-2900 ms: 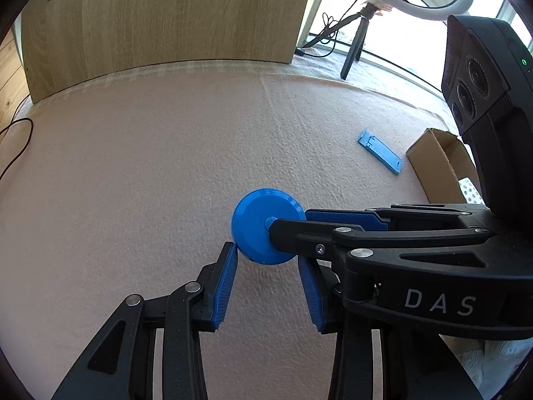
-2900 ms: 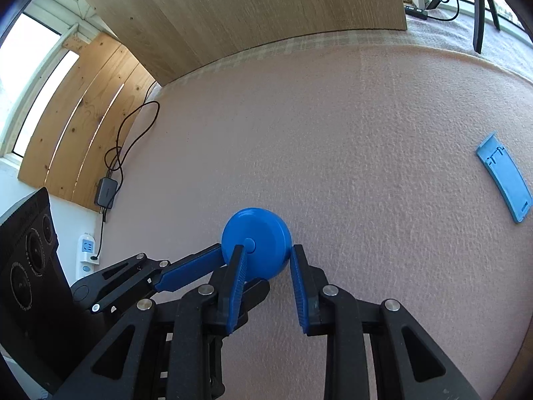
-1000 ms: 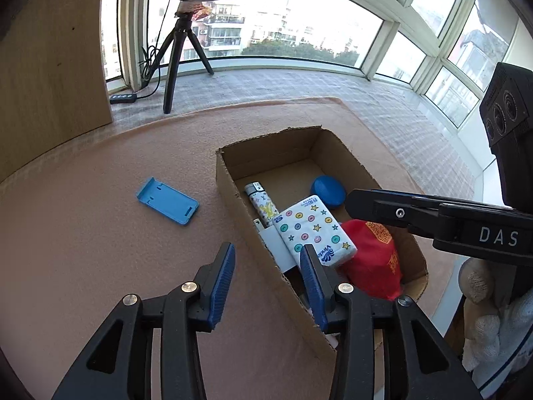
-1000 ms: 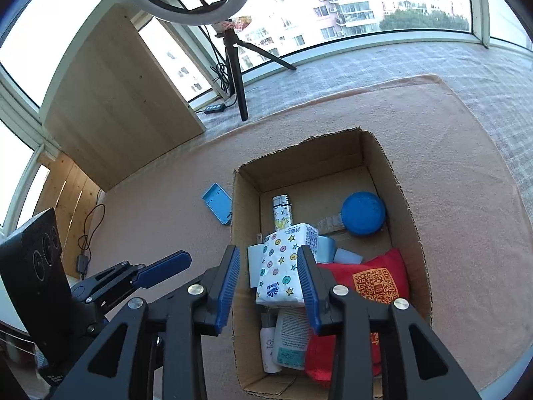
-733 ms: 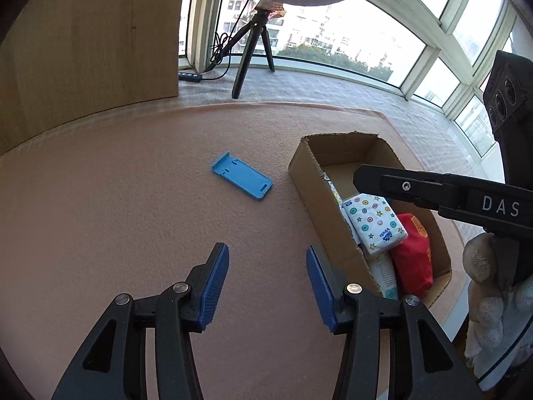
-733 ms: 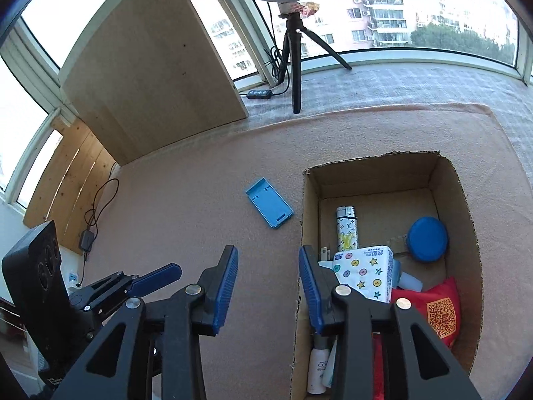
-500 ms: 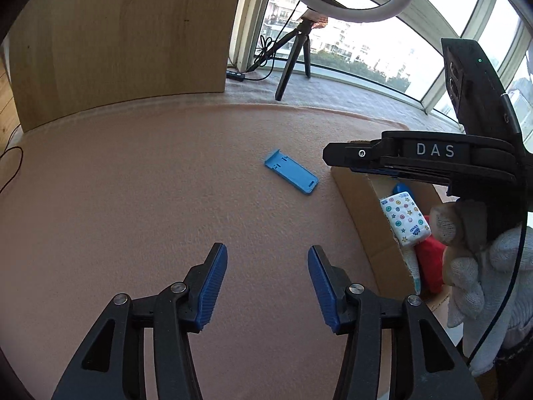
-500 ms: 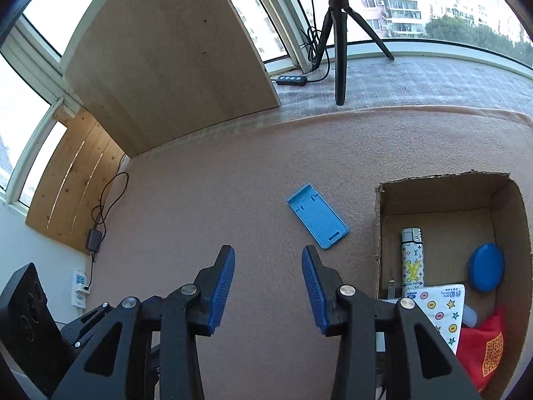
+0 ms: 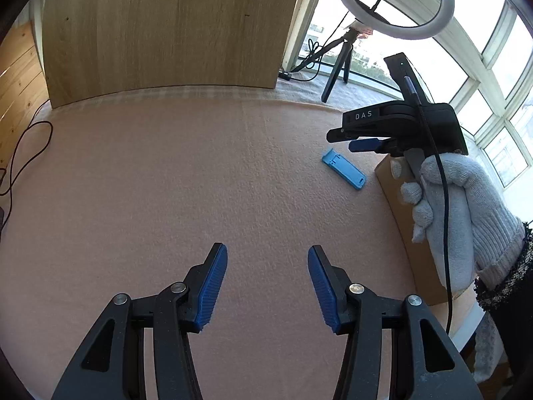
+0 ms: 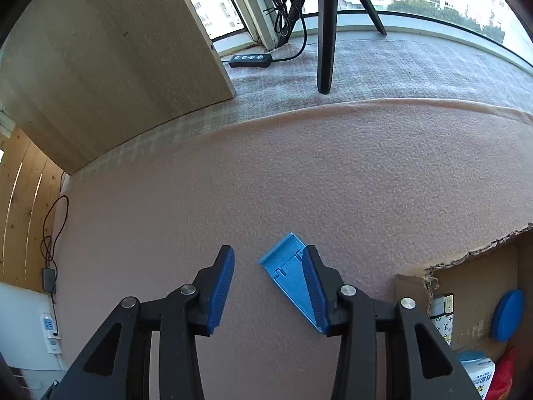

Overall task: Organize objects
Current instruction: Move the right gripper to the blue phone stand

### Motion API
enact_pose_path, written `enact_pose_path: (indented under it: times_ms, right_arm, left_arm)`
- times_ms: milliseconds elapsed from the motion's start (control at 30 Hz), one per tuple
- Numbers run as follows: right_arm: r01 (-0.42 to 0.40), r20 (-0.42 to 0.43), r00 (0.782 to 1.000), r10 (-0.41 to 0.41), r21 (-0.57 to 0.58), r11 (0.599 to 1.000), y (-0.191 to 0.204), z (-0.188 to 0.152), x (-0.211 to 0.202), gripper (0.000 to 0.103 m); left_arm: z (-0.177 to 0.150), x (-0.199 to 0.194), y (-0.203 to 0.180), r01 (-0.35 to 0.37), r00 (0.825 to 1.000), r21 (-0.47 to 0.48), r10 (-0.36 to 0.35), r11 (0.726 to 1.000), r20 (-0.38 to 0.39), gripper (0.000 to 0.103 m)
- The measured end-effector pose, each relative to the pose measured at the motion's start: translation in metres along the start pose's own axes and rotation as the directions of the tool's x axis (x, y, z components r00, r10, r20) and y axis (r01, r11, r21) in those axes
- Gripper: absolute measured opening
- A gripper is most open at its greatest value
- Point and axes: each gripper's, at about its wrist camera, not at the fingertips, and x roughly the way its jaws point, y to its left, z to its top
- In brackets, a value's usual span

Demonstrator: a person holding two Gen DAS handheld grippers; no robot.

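1. Left gripper (image 9: 267, 283): bottom centre of left wrist view, jaws spread wide, nothing btwn them, only bare pink felt mat (image 9: 166, 183) under it.
2. Right gripper (image 10: 268, 283): bottom centre of right wrist view, jaws wide apart, holding nothing. In left wrist view it shows at right-centre of frame, gripped by a gloved hand (image 9: 446, 213).
3. Blue flat plastic piece (image 10: 291, 281): lies flat on mat, lower centre of right wrist view, partly behind the right-hand finger (image 10: 316, 295) of right gripper; contact w/ it can't be told. In left wrist view the same piece sits right of centre, just below the right gripper's tip.
4. Cardboard box (image 10: 466, 303): lower right corner of right wrist view, open top, torn rim. Inside: blue round disc (image 10: 508, 315) against the right wall, a patterned lighter (image 10: 441, 313) at left, a tissue pack (image 10: 481, 371) and smth red at the bottom edge.
5. Ring light on tripod (image 9: 393, 3): upper right of left wrist view, by the windows. Wooden panel (image 9: 166, 26) fills upper left.
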Motion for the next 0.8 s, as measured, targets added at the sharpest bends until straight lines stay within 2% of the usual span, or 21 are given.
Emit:
enact_pose_path:
  times_ms: [400,633,800]
  right_arm:
    - [0.115,-0.028,0.993,-0.114,0.047,0.992,-0.004,0.011,0.024,0.040]
    - [0.098,-0.079,0.992,-0.095,0.044,0.994,0.000,-0.002,0.024,0.045]
    - [0.048,-0.116,0.992,-0.046,0.014,0.999,0.012,-0.023,0.021,0.045]
  left_arm:
    - [0.003,-0.001,0.020,0.001,1.000,-0.015,-0.001,1.000,-0.011,0.054]
    - [0.004,0.002,0.021,0.012,1.000,-0.022,-0.012,1.000,-0.011,0.054]
    - [0.004,0.003,0.018,0.022,1.000,-0.018,-0.022,1.000,-0.010,0.054]
